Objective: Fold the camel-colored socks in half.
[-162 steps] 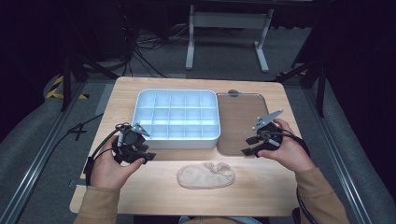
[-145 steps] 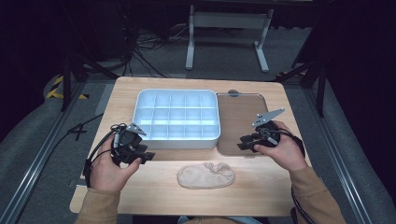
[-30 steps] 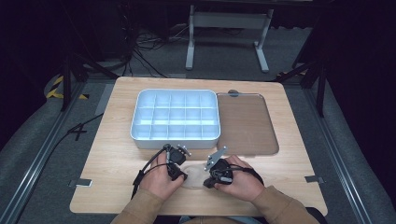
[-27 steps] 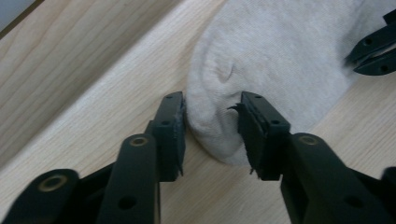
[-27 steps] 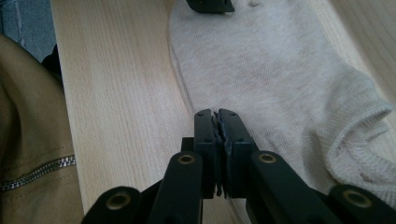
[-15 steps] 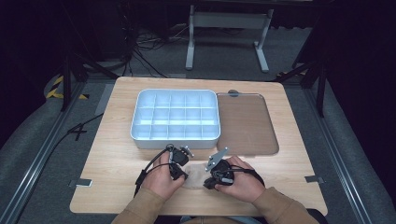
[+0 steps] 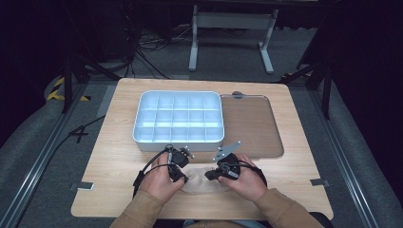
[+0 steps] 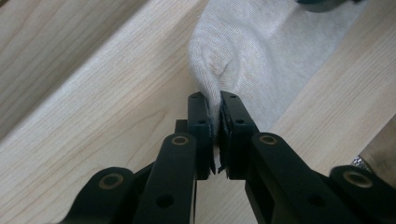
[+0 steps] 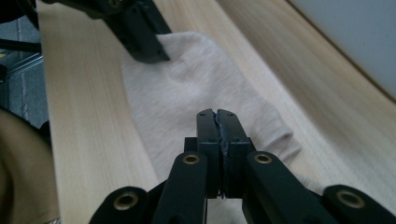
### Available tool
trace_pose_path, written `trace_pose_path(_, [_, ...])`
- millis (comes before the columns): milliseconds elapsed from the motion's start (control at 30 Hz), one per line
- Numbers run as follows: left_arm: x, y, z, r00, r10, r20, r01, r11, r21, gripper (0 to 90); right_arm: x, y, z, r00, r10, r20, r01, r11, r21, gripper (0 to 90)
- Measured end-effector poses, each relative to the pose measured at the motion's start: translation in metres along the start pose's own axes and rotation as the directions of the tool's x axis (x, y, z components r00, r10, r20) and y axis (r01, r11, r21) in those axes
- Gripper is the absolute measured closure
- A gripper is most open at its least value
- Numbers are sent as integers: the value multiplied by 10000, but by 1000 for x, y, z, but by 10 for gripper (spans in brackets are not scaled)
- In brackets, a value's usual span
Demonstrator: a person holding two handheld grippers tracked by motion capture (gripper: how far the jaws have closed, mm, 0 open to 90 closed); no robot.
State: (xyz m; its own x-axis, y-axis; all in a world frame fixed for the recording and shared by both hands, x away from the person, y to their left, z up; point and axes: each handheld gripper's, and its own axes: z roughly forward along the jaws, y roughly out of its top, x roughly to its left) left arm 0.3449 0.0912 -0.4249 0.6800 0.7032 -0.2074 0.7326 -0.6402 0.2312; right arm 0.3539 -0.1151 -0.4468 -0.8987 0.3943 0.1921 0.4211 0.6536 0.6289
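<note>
The pale sock (image 8: pixel 261 51) lies flat on the worktop (image 7: pixel 109 161) at its near edge, at six o'clock from the compartment tray (image 7: pixel 178 120). A raised fold of the sock is clamped by the left hand-held gripper (image 8: pixel 214 100) — its jaws have just been closing. The right hand-held gripper (image 9: pixel 217 114) is pressed together over the sock's other end — whether cloth is caught cannot be told.

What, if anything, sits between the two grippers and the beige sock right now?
Nothing visible does. The left gripper is shut on a pinched fold at one end of the sock, and the right gripper is shut on the cloth at the other end. The sock lies flat on bare table.
</note>
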Motion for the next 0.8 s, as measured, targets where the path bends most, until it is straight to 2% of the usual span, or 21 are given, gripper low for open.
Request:
trace_pose_path(67, [-1, 0, -2, 10000, 70, -15, -70, 9999, -73, 844, 0, 1, 4, 9999, -85, 94, 86, 10000, -26, 896])
trace_pose_path(100, [-2, 0, -4, 10000, -39, 39, 39, 10000, -85, 844, 0, 2, 5, 9999, -121, 106, 121, 9999, 15, 896])
trace_pose_path(233, [-2, 0, -7, 10000, 41, 88, -38, 9997, -248, 844, 1, 0, 14, 9988, -328, 353, 316, 9989, 340, 896])
trace_pose_path(333, [-4, 0, -10, 9999, 22, 145, -17, 9996, -297, 844, 0, -2, 19, 9989, -346, 319, 330, 9983, 487, 895])
trace_pose_path(433, [-5, 0, -13, 9999, 18, 167, -12, 9995, -320, 844, -1, -2, 20, 9994, -208, 261, 197, 9990, 405, 895])
trace_pose_path(567, [-4, -1, -14, 9997, 56, 220, -48, 9993, -363, 844, 0, -2, 16, 9993, -239, 276, 232, 9994, 244, 893])
trace_pose_path(700, [-4, -1, -18, 9998, 73, 178, -68, 9995, -294, 844, 1, -1, 4, 9994, -170, 301, 170, 9999, -18, 889])
trace_pose_path(800, [-4, 1, -20, 9997, 115, 202, -108, 9994, -335, 844, 1, -4, 1, 9994, -143, 304, 141, 9999, 72, 884])
